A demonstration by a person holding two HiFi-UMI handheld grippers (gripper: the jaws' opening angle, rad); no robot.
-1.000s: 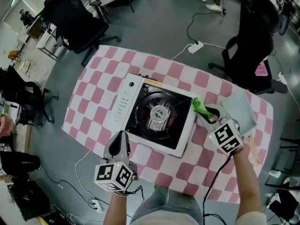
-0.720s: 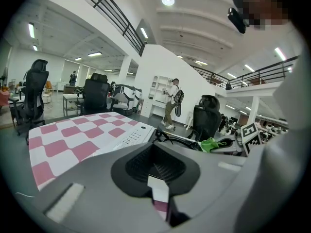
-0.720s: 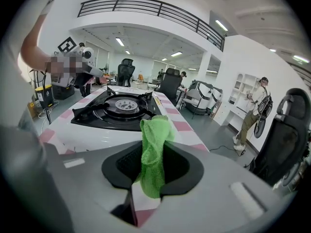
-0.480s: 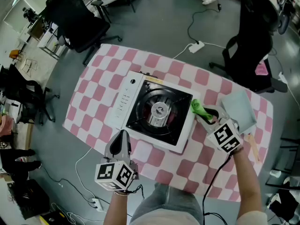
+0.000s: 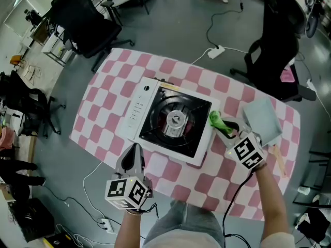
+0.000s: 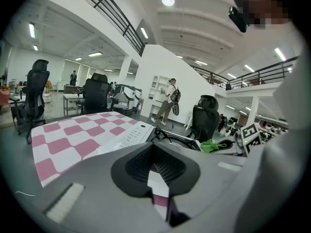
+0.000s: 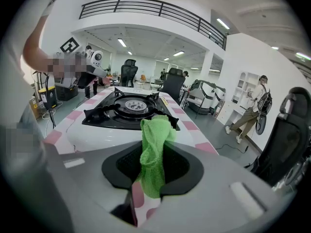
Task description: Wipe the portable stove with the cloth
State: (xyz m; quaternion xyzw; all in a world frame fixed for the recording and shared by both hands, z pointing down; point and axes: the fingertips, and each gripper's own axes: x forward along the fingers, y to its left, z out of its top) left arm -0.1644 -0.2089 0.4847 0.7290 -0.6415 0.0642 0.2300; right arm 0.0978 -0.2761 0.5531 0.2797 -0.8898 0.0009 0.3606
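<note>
Holding the cloth [image 5: 217,120] in our right gripper [image 5: 225,129], we have the jaws clamped on the fabric. In the right gripper view the cloth [image 7: 154,144] is a bright green, loosely knit strip, bunched & folded, and it sticks up from btwn the blk ribbed pads [image 7: 182,166]. It sits at the right rim of the stove [image 5: 136,112], w/ its tip over the white edge. We can't tell if it touches.

The stove is squarish, w/ a glossy white body, rounded corners & a blk recessed pan. A round metal burner sits in the middle under blk pan supports. A control strip w/ one knob runs along its left side. It lies flat on the table [image 5: 103,105], which is rounded in outline & covered in pink & white checks.

Our left gripper [image 5: 135,150] hangs just off the stove's near edge, not touching it. Its jaws are together w/ nothing btwn them.

Bare checks lie left of the stove & along its near side. On the right, a pale grey-green square sheet [image 5: 262,119] lies just beside the right gripper. The table's near edge runs close under both grippers. Past the far edge, blk office chairs stand at left [image 5: 85,25] & right [image 5: 279,50]. A white power strip [image 5: 216,51] w/ cable lies on the grey floor.
</note>
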